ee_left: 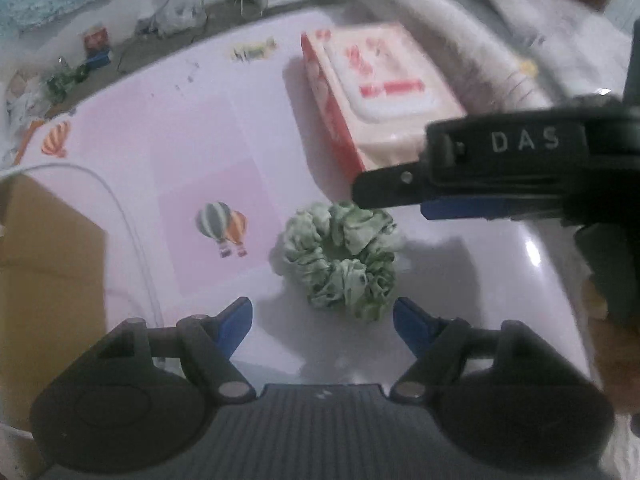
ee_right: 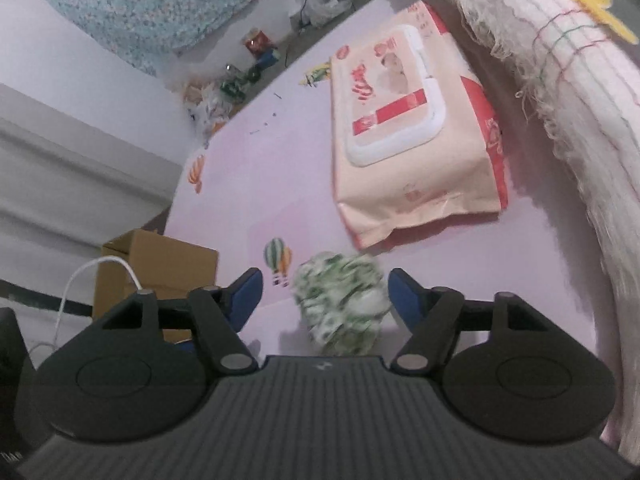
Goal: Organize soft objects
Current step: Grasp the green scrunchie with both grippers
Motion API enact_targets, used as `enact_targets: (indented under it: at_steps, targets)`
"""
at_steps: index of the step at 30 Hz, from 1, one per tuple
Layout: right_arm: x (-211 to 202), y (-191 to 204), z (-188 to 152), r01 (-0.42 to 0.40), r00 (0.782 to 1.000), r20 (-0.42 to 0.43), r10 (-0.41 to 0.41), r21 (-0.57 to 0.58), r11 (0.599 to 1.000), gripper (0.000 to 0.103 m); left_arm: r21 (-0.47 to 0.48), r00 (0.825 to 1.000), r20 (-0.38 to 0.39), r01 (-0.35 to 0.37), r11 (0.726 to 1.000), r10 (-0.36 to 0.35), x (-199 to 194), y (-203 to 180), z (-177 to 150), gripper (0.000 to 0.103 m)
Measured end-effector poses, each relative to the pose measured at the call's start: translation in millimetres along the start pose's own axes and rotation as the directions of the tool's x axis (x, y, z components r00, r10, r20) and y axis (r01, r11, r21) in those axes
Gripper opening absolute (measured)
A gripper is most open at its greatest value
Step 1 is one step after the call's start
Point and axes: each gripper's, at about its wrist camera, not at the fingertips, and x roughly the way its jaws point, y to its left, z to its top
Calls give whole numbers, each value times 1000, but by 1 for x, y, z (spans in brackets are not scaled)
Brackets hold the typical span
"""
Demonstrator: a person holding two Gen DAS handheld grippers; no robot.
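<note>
A green and white scrunchie (ee_left: 340, 256) lies on the pink table (ee_left: 208, 144). My left gripper (ee_left: 322, 320) is open and empty, its blue fingertips just short of the scrunchie on the near side. My right gripper (ee_right: 326, 292) is open, with the scrunchie (ee_right: 342, 300) between its blue fingertips, apart from them. In the left wrist view the right gripper (ee_left: 372, 196) reaches in from the right, over the scrunchie's far edge. A peach pack of wet wipes (ee_left: 376, 88) lies beyond the scrunchie; it also shows in the right wrist view (ee_right: 408, 144).
A rolled white towel with fringe (ee_right: 568, 92) lies along the table's right side. A cardboard box (ee_right: 160, 272) and a white cable (ee_left: 120, 220) sit at the left edge. A patterned cushion (ee_right: 160, 4) and clutter lie on the floor beyond.
</note>
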Motion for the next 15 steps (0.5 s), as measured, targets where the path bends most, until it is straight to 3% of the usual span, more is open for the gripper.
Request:
enact_targets:
  at_steps: [4, 7, 12, 15]
  targets:
    - [25, -10, 12, -13, 998, -59, 11, -26, 1000, 51, -18, 999, -38, -27, 999, 26, 23, -7, 9, 76]
    - [39, -16, 15, -32, 995, -99, 28, -35, 999, 41, -47, 997, -74, -40, 998, 37, 37, -8, 14, 68]
    - [52, -29, 10, -65, 986, -153, 66, 8, 998, 24, -60, 996, -79, -44, 997, 40, 44, -12, 11, 47]
    - [51, -39, 6, -99, 981, -162, 109, 67, 993, 20, -41, 998, -65, -31, 999, 28, 40, -16, 8, 30]
